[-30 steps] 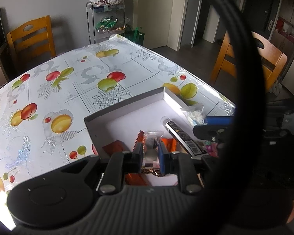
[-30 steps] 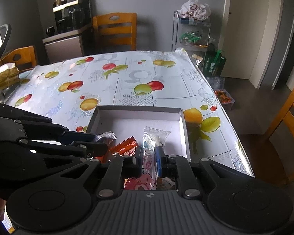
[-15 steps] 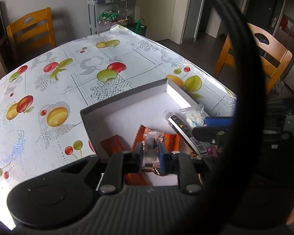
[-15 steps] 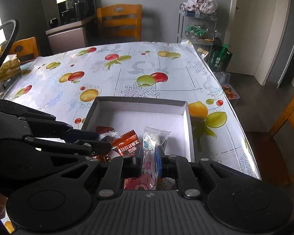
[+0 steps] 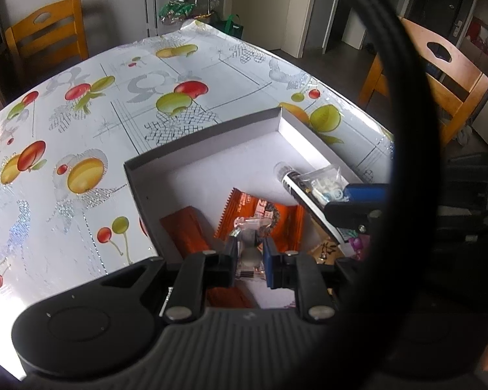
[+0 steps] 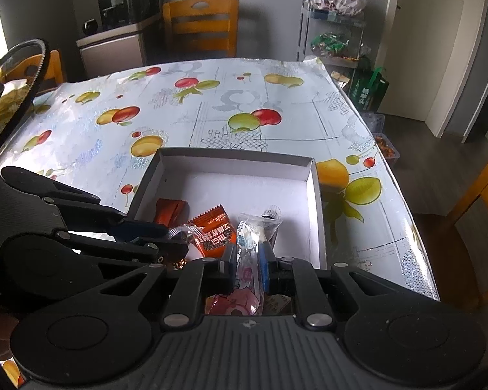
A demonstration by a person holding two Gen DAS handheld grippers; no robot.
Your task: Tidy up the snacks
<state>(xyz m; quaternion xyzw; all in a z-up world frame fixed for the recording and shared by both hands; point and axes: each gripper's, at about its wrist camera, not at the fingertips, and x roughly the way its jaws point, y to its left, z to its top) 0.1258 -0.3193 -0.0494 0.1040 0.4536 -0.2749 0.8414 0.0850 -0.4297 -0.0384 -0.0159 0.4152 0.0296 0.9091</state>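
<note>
A shallow white cardboard box sits on the fruit-print tablecloth. Inside lie an orange snack packet and a darker orange packet. My left gripper hangs low over the box's near left part, shut on a small clear-wrapped snack. My right gripper is beside it, shut on a long clear packet with white pieces. A black-and-white tube lies against that packet; I cannot tell whether it is gripped too.
The table edge drops off just right of the box. Wooden chairs stand at the far and right sides, a metal shelf cart with bags behind. A black ring crosses the left wrist view.
My left gripper has sunk closer to the box, so its contents look larger. Both grippers have stayed shut on their packets. The right gripper has barely moved.
</note>
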